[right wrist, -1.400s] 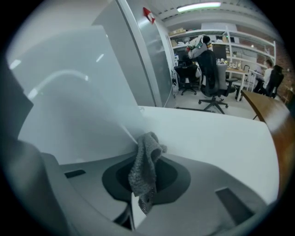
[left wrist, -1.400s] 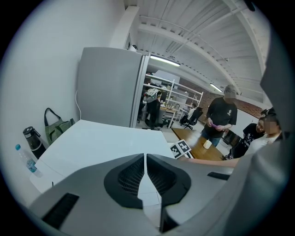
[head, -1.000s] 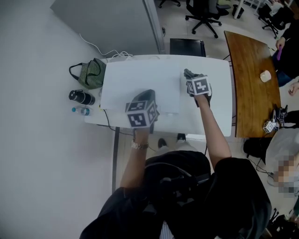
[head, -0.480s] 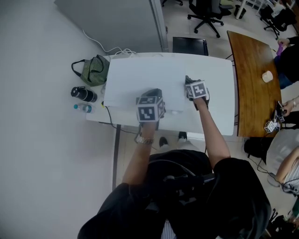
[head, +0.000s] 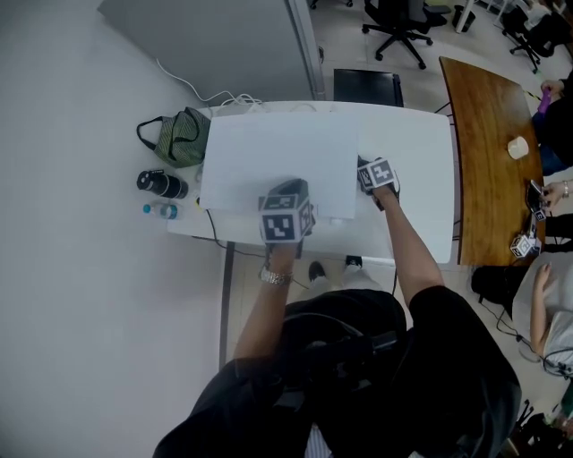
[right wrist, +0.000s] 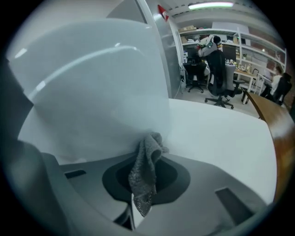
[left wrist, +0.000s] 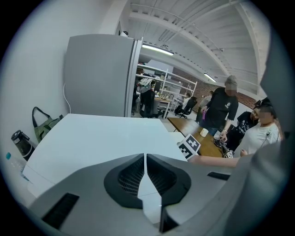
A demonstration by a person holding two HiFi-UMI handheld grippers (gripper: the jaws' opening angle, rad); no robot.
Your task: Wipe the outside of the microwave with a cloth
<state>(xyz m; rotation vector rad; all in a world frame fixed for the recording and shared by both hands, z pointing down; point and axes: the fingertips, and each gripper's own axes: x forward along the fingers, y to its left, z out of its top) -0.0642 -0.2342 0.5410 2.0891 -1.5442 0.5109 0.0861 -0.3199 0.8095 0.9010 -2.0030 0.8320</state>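
Observation:
The white microwave [head: 277,161] stands on a white table [head: 416,188]; from above only its flat top shows. My right gripper [head: 362,165] is at the microwave's right side, shut on a grey cloth [right wrist: 145,173]. The cloth's upper end touches the white side wall [right wrist: 92,92]. My left gripper [head: 288,188] hovers over the front part of the microwave top [left wrist: 101,143]. Its jaws are shut with nothing between them. The right gripper's marker cube [left wrist: 190,146] shows past the top's right edge.
A green bag [head: 179,139], a black bottle [head: 157,185] and a small water bottle [head: 161,212] sit at the table's left end. A grey cabinet [head: 215,45] stands behind. A wooden table [head: 488,152] and people are to the right, with office chairs [head: 394,18] beyond.
The right gripper with the cloth has slid a little toward the front along the microwave's right side. The left gripper has shifted slightly right over the top.

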